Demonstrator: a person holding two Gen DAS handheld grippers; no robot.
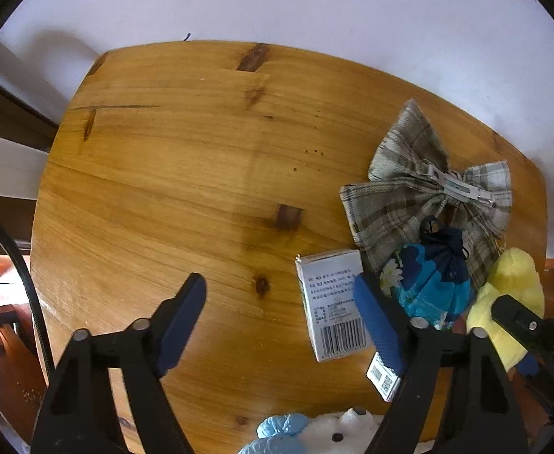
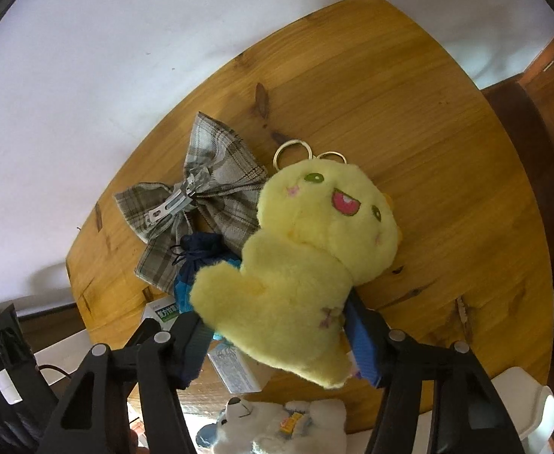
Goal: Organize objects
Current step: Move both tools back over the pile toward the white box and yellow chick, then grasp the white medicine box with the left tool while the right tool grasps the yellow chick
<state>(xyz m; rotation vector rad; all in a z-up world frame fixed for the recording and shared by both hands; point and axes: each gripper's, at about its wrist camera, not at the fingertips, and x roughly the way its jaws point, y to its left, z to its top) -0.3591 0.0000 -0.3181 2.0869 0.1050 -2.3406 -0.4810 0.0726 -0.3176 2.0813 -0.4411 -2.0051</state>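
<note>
Two blue pads straddle the yellow plush (image 2: 299, 261), and the right gripper (image 2: 277, 340) looks clamped on its lower body, head and key rings toward the tabletop's far edge. Beside it lie the plaid bow (image 2: 205, 208) and the blue pouch (image 2: 197, 261). Best move, I'd say: keep a firm squeeze and lift straight, so the plush doesn't drag the pouch. Left gripper (image 1: 280, 321) hangs wide, holding nothing, over bare tabletop (image 1: 171, 174) beside the white box (image 1: 333, 302).

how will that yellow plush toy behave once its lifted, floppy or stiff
The yellow plush toy sits between the right tool's pads and looks soft and fluffy, so it will probably squash and droop. It seems light for its bulk. The metal rings would likely dangle.
</note>
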